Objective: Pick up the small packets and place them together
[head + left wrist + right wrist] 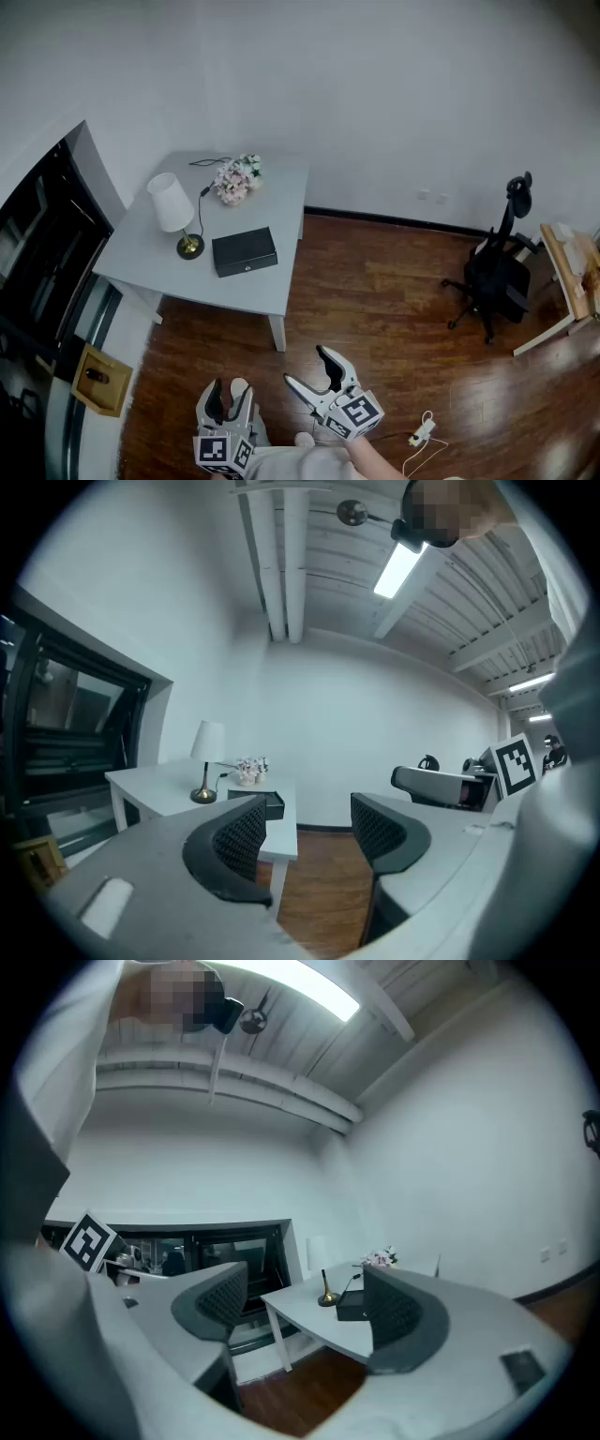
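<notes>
Well ahead-left sits the surface [141, 255], nearer my slightly parted left claw [230, 394]; right claw [307, 367] gapes; both empty, packets unseen.

White walls [394, 94], dark wood floor [394, 309], grey table [141, 253] by black-framed window [37, 244] on left, black office chair [497, 272] far right.

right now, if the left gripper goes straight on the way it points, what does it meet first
Probably the table, whose near corner shows between the left gripper open jaws; depth is unclear, so it may just miss.
</notes>
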`<state>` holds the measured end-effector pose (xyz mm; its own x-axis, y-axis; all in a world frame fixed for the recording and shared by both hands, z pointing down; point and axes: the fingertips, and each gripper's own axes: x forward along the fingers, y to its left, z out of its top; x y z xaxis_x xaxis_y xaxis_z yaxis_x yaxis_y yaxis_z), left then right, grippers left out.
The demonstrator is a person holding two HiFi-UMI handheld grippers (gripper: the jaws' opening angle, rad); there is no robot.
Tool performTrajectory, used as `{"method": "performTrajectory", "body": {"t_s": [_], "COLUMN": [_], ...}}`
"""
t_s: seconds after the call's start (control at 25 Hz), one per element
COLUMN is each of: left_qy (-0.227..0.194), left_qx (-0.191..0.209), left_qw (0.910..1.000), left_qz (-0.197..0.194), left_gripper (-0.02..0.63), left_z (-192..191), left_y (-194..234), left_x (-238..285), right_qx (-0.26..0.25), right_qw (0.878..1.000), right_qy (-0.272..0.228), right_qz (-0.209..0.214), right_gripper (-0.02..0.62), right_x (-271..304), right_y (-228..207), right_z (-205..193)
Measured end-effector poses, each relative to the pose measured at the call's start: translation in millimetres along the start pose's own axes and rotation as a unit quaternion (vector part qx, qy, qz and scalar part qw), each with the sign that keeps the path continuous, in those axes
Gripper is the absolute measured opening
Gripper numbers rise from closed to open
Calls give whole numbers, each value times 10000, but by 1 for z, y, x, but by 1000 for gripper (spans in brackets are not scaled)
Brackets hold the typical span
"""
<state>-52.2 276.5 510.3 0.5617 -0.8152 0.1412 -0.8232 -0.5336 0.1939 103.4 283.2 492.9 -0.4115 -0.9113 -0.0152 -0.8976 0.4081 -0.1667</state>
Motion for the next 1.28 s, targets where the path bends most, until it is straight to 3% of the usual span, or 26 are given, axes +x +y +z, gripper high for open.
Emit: {"method": "performTrajectory", "body": {"t_s": [0.12, 0.28, 0.52, 0.76, 0.88, 1.12, 1.28], "left_qy": [-132, -254, -750, -730, -590, -394, -338], "left_qx": [62, 514, 603, 184, 32, 138, 79], "left_qw": [9999, 9979, 9926, 9967, 9980, 9990, 9994], "left_qz": [-35, -310, -736, -315, -216, -170, 56], "left_gripper": [291, 291, 291, 291, 291, 291, 291], "left_z": [8, 20, 85, 105, 98, 95, 93], "left_y": [24, 52, 108, 210, 242, 258, 259], "left_x": [34, 92, 171, 199, 209, 240, 262], "right_qx": [78, -200, -410, -446, -383, 94, 203], "right_qw": [10000, 9995, 9980, 9953, 9939, 9903, 9828], "right_qy": [-29, 181, 428, 851, 1027, 1352, 1798], "right_qz": [-13, -147, -220, 131, 88, -323, -357], "right_gripper": [383, 383, 383, 383, 383, 380, 377], "right_x": [33, 84, 189, 299, 321, 325, 339], "right_y": [-14, -35, -53, -36, -40, -85, -126], "right_z": [-3, -9, 6, -7, -19, -52, -87]}}
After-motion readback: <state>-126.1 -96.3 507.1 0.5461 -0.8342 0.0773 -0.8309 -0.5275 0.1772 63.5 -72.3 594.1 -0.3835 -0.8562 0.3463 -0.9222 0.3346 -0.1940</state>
